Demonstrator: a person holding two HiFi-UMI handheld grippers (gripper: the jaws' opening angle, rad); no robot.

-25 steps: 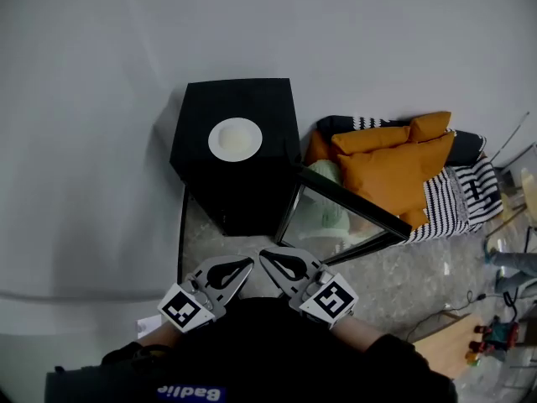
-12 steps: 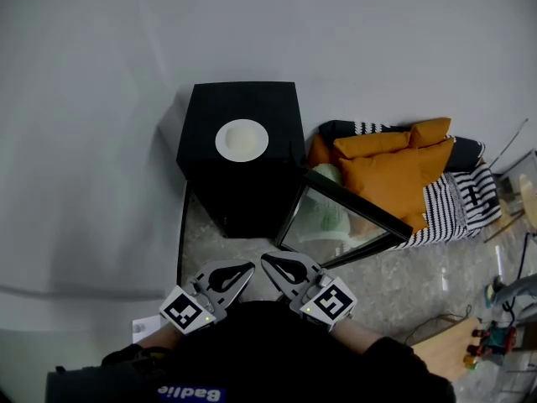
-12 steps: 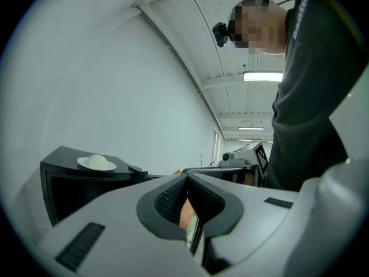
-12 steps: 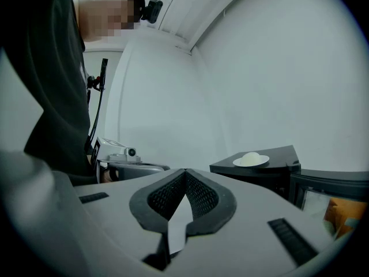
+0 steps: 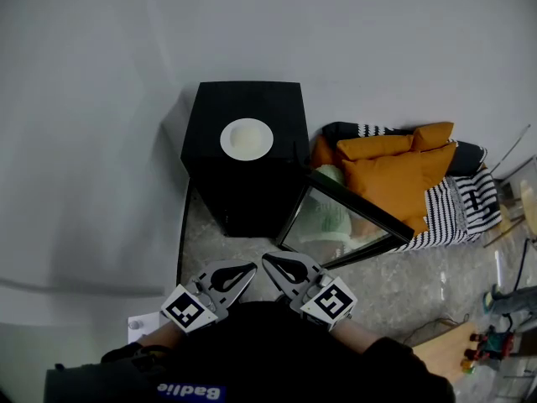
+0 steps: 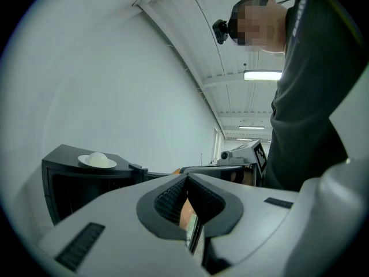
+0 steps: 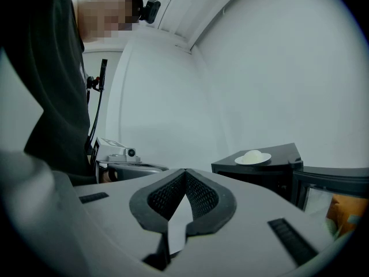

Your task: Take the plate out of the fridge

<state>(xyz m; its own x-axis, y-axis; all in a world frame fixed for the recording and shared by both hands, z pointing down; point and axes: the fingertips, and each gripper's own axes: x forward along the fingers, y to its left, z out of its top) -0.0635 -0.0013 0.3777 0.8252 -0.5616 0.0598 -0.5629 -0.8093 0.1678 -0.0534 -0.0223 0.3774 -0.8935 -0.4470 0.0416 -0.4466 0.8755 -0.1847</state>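
Note:
A white plate with a pale round lump on it rests on top of the small black fridge. The fridge's glass door stands swung open to the right. Both grippers are held close to the person's body, well short of the fridge. My left gripper is shut with nothing in it, and so is my right gripper. In the left gripper view the plate sits on the fridge at left. In the right gripper view the plate shows on the fridge at right.
Orange cushions and a black-and-white striped cushion lie on the floor right of the fridge. A white wall stands behind and to the left. Small items and a wooden board lie at the lower right.
The view has shifted slightly, so the fridge and plate sit a little further right and lower in the picture. Both grippers stay shut in the same place near the body.

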